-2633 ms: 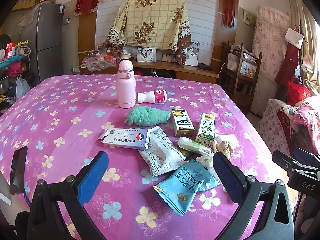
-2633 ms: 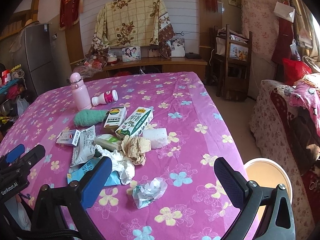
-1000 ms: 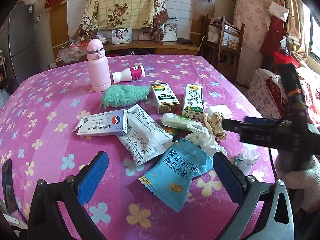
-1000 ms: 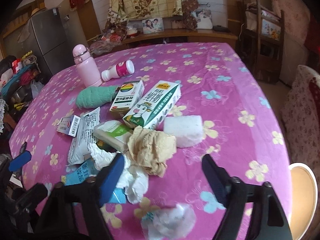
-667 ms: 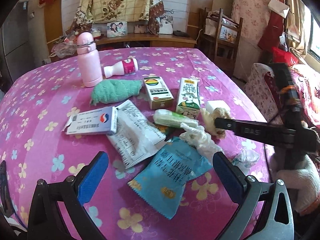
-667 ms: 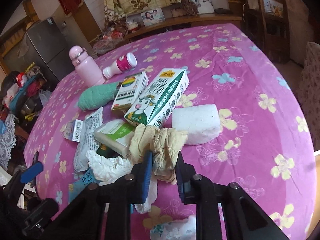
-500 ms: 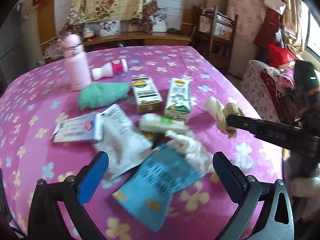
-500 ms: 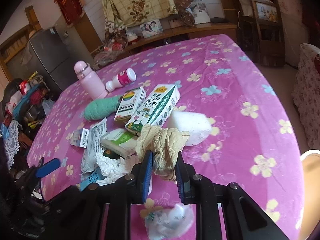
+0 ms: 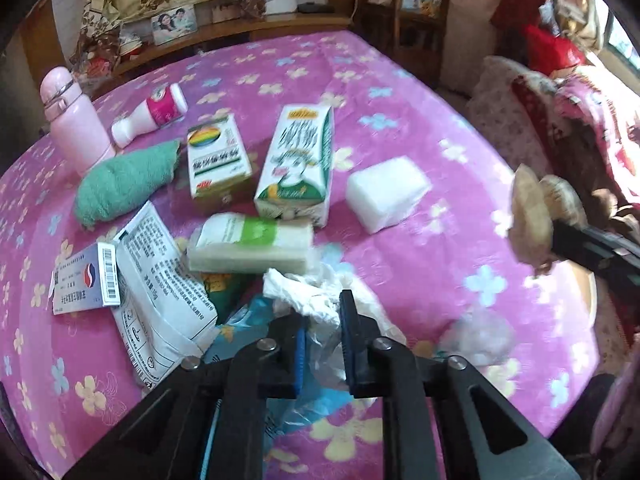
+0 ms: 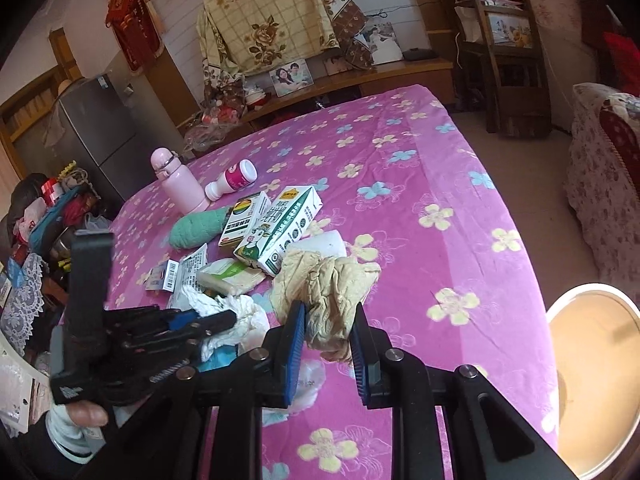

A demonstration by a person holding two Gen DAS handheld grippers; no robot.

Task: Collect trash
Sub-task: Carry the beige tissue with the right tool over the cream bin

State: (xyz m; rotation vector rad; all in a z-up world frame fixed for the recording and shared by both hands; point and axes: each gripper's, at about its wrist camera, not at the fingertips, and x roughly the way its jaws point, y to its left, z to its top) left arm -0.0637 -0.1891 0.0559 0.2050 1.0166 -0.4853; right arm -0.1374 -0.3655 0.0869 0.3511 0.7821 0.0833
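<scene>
Right hand-held gripper [image 10: 326, 326] around tan wad [image 10: 326, 280]

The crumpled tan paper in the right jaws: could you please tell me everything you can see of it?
The crumpled tan paper is a wrinkled, yellowish-brown wad, soft and creased like a used napkin. The right gripper is shut on its lower part, blue pads pressing both sides, so most of it bulges above them. In the left wrist view it hangs clear of the pink flowered tablecloth, beyond the edge.

A home, prob. a living rm. Big table w/ a pink flower cloth [image 10: 460, 208], a grey fridge [image 10: 96, 132], family photo [image 10: 291, 76] on a wood shelf, red lucky hangings [image 10: 132, 28] on the wall, a wood chair [image 10: 508, 68], flowery sofa [image 10: 600, 168].
</scene>
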